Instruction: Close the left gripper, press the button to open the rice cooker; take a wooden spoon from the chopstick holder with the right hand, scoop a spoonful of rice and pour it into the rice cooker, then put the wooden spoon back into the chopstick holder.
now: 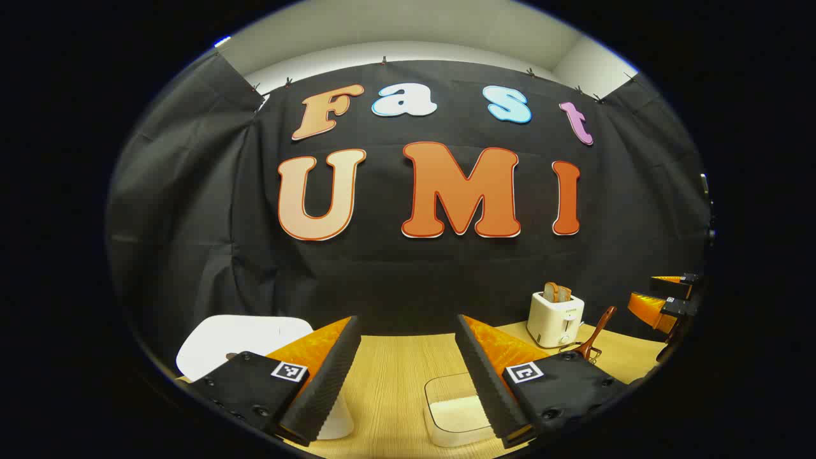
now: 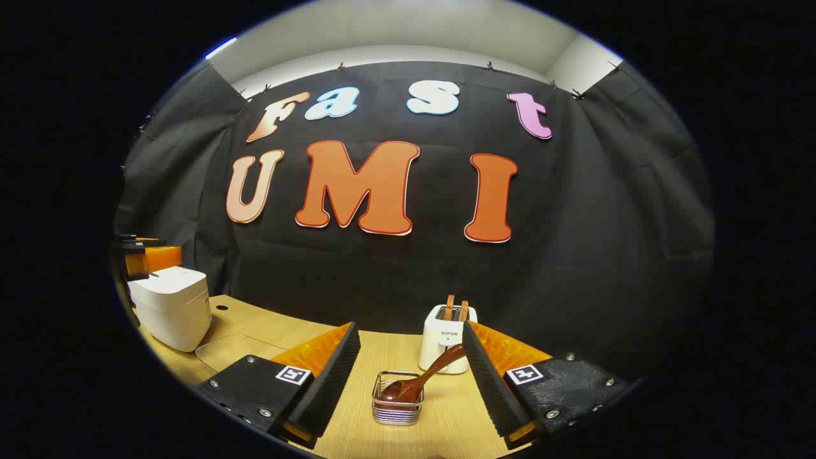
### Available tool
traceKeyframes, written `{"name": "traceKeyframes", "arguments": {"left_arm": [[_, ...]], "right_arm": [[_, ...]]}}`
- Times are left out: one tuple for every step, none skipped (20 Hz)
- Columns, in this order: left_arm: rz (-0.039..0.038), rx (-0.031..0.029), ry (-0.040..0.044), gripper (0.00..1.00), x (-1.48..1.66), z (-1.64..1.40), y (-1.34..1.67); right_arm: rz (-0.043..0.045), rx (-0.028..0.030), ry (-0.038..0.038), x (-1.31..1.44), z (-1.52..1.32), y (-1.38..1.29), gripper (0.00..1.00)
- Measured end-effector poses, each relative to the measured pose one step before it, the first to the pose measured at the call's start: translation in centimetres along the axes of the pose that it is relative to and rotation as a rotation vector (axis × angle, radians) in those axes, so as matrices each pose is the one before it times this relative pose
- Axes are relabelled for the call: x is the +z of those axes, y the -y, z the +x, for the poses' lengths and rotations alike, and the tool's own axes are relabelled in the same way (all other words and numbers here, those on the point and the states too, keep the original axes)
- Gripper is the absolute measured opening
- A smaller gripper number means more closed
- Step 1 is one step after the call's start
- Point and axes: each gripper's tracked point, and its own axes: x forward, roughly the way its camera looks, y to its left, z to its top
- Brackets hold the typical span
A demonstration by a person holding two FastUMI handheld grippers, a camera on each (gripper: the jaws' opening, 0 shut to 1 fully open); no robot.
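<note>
Left tool hangs spread wide over the counter, though the task wants it clenched for the button; pressing like this could straddle or slip. Cooker sits near left, rice tub under my right finger, toaster far right.

Right tool, also spread, faces the spoon lying tilted in the holder. A careless pull might tip the holder or hit the toaster just behind. Cooker looks shut, far left.

White toaster holding toast, wooden table
</note>
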Motion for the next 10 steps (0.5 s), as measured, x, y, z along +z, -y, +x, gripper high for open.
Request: {"name": "traceKeyframes", "arguments": {"left_arm": [[-0.00055,0.00113,-0.00023,0.98,-0.022,-0.069,-0.024],[-0.00248,0.00059,0.00109,0.98,-0.016,-0.07,-0.029],[-0.00171,0.00082,0.00118,0.98,0.029,-0.085,-0.14],[-0.0021,0.00517,-0.00347,0.98,-0.187,0.095,-0.145],[-0.00026,0.0035,-0.00188,0.98,-0.038,-0.064,-0.153],[-0.00009,0.00559,0.00018,0.98,0.036,0.074,-0.167],[0.0001,0.00262,0.00144,0.98,0.046,-0.05,-0.137],[0.00009,0.00232,0.00059,0.98,-0.031,-0.151,-0.003],[-0.00084,0.00034,-0.00086,0.98,-0.036,0.11,0.0],[0.00019,0.00021,-0.00073,0.97,-0.037,-0.085,-0.05]], "right_arm": [[-0.00312,-0.0047,-0.00243,-0.205,-0.021,0.185,0.95],[-0.00243,-0.00376,-0.0065,-0.166,-0.07,0.032,0.95],[0.00038,0.00161,-0.00152,0.003,0.029,-0.034,0.95],[0.00177,-0.00023,-0.00143,0.024,-0.005,0.061,0.96],[0.00307,0.00157,0.00021,0.029,-0.085,-0.099,0.96],[0.00349,0.00072,0.00097,0.068,-0.021,-0.059,0.96],[0.0027,0.00131,-0.00128,-0.006,0.108,0.02,0.96],[0.00153,0.00121,-0.00023,0.01,0.046,-0.04,0.96],[0.00107,-0.00102,-0.00179,-0.027,0.023,0.042,0.96],[0.00078,0.00021,-0.00188,-0.053,-0.085,-0.073,0.96]]}}
